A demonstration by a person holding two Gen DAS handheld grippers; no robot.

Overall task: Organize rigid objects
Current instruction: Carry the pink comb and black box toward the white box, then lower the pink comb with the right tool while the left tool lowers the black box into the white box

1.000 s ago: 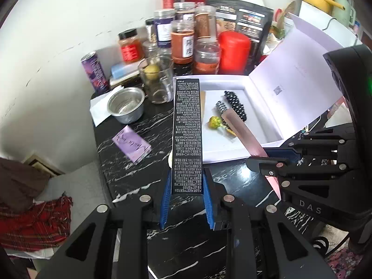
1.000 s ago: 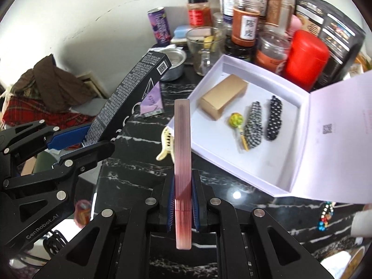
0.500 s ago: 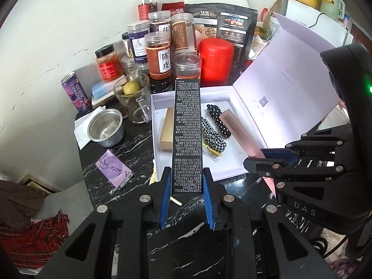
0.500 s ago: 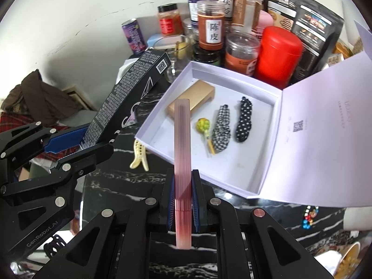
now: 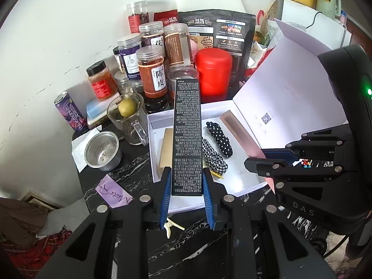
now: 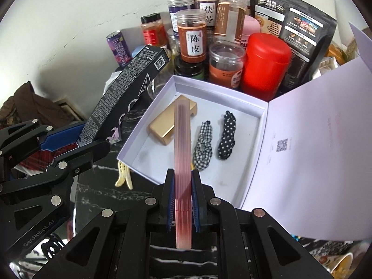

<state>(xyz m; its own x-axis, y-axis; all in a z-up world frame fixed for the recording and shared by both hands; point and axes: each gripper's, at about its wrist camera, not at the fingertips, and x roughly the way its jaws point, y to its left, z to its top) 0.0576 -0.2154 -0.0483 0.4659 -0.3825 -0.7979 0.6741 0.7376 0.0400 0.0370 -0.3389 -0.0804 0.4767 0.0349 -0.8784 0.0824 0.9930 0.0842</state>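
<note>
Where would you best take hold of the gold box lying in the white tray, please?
Grip the gold box across its narrow width, coming from above with the tool fingers on its long sides. It lies flat in the white tray, with the checked scrunchie close on one side.

Partly hidden behind the long black printed carton (image 5: 187,137): flat gold rectangular box (image 5: 166,148). Tiny print on carton unreadable.

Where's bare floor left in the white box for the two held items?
Free: white box floor right of the polka-dot scrunchie up to the lid, and the near-left corner below the gold box. Crowded: jars behind the box.
</note>
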